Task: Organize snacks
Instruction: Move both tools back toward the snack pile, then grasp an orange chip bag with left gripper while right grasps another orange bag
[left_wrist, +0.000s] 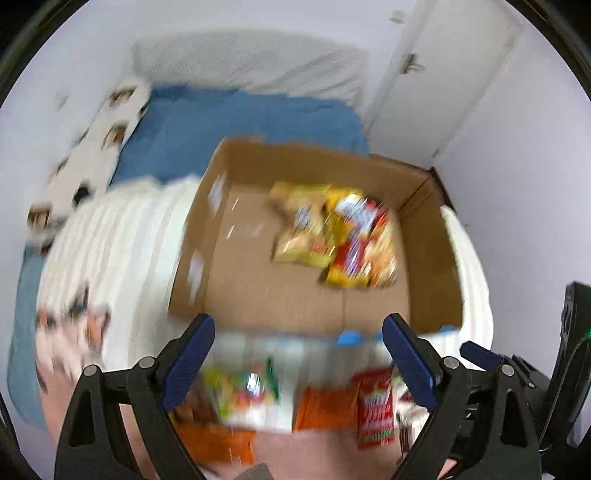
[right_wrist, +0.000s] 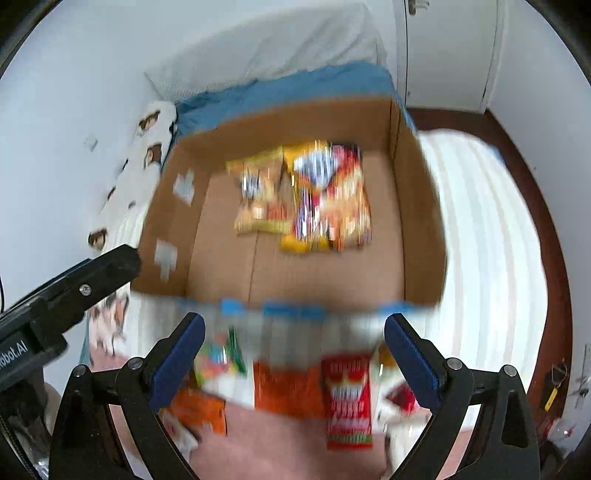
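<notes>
An open cardboard box lies on the bed and holds a yellow snack pack beside a yellow-and-red pack. In front of the box, loose snacks lie on a pink cover: an orange pack, a red pack and a colourful white pack. My left gripper hovers above these loose packs, open and empty. Next to it my right gripper is also open with nothing between its fingers. Both views are motion-blurred.
The box rests on a white striped blanket over a blue sheet. A white pillow lies at the head, against white walls. A white door and a dark wood floor edge are on the right.
</notes>
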